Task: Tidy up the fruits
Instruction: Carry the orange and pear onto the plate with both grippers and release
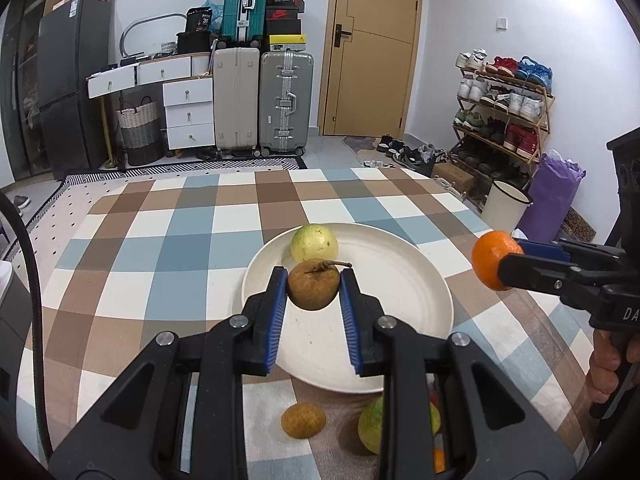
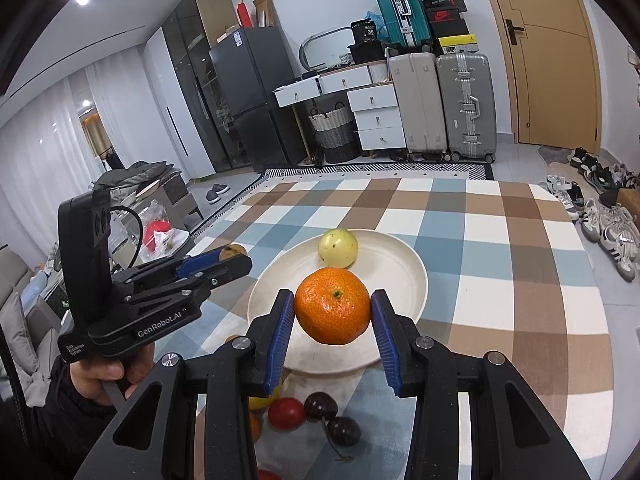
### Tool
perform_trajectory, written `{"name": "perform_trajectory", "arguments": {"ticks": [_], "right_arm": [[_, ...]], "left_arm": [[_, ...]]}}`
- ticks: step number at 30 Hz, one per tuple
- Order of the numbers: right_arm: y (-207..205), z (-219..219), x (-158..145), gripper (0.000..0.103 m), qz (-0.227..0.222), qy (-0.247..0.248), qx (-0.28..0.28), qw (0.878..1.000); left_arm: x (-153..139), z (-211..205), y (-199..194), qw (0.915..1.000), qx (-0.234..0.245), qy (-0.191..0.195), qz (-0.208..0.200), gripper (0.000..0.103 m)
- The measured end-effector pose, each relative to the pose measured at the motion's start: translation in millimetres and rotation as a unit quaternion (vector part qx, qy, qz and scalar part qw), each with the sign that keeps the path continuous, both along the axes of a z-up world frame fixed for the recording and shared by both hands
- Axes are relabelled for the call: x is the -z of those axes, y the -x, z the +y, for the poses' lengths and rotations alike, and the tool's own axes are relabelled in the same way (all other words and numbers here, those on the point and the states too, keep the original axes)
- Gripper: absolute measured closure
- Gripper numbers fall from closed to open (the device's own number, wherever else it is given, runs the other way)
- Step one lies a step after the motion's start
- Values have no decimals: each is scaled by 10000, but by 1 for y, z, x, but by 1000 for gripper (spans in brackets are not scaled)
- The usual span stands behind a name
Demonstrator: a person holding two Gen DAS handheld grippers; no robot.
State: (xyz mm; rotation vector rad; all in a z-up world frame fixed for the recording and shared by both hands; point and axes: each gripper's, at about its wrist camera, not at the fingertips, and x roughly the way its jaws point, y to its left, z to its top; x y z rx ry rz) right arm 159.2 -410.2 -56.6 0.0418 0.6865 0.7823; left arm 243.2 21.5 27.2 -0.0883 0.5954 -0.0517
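Left wrist view: your left tool (image 1: pixel 313 285) clamps a brown pear (image 1: pixel 313 286) above the white plate (image 1: pixel 404 280); your right tool (image 2: pixel 333 311) grips an orange (image 2: pixel 332 311). Beyond, a green guava (image 1: pixel 314 242) rests on the plate's far side.

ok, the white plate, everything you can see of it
The plate is round, cream-white and shallow with a low raised rim, matte, maybe ceramic. It lies flat on the checked tablecloth. Only a pale green fruit rests on it, near the far rim. Faint specks mark its centre. Both grippers hover over it with fruit, not touching. More fruit lies on the cloth off its near edge.
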Motion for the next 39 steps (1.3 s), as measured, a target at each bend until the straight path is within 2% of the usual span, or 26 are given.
{"name": "perform_trajectory", "arguments": {"ticks": [7,17,30,39], "right_arm": [[-15,11,9,63,6,-11,-34,10000],[-34,18,42,63,186,28,-8,9998],[-51,19,67,63,478,38,105,9988],[-60,26,71,63,480,98,267,9984]], "left_arm": [[19,3,-14,9999,-104,-40,115,79],[42,6,-26,9994,-137,20,321,79],[47,4,-29,9992,-143,-2,382,79],[50,5,-34,9986,-142,21,513,79]]}}
